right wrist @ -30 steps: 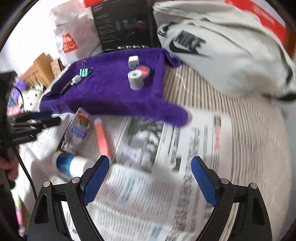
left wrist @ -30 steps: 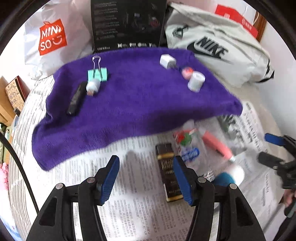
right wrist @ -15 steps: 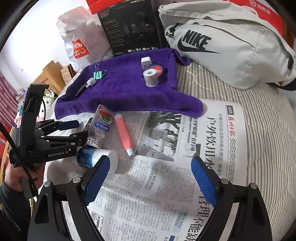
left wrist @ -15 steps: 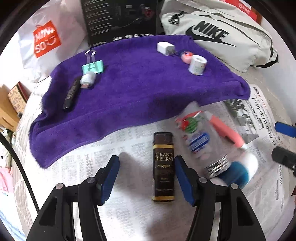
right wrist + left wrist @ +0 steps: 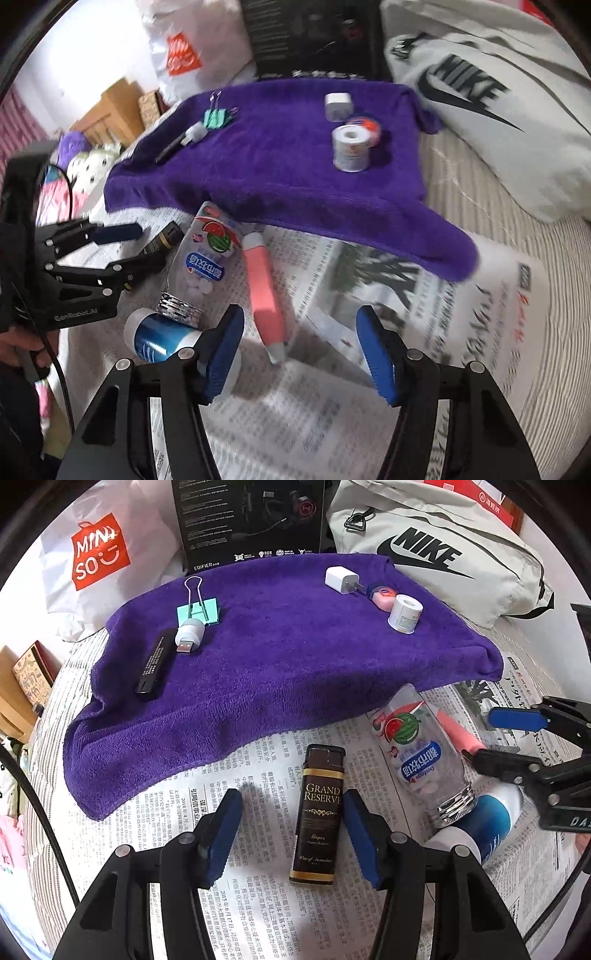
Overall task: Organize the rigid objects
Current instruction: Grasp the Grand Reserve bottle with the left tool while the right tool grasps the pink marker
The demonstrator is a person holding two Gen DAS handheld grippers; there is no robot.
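In the left wrist view a brown "Grand Reserve" box [image 5: 319,812] lies on the newspaper between the jaws of my left gripper [image 5: 291,834]. The jaws are closing; the left pad stands clear of the box. A pink pen [image 5: 264,295] lies with its grey tip between the jaws of my right gripper [image 5: 301,350], which are closing without touching it. Beside the pen lie a clear bottle with a watermelon label [image 5: 207,262] and a blue-and-white tube [image 5: 159,339]. The purple towel [image 5: 295,646] behind carries a binder clip [image 5: 199,609], a charger [image 5: 340,579] and a white roll [image 5: 404,613].
A Miniso bag [image 5: 99,554], a black Edifier box [image 5: 251,517] and a grey Nike bag [image 5: 443,546] stand behind the towel. Newspaper [image 5: 424,314] covers the striped bedding in front. A hand holds the left gripper [image 5: 110,251] at the left of the right wrist view.
My right gripper has swung left over the pink pen and its jaws have narrowed. My left gripper has settled around the brown box, jaws slightly narrower.
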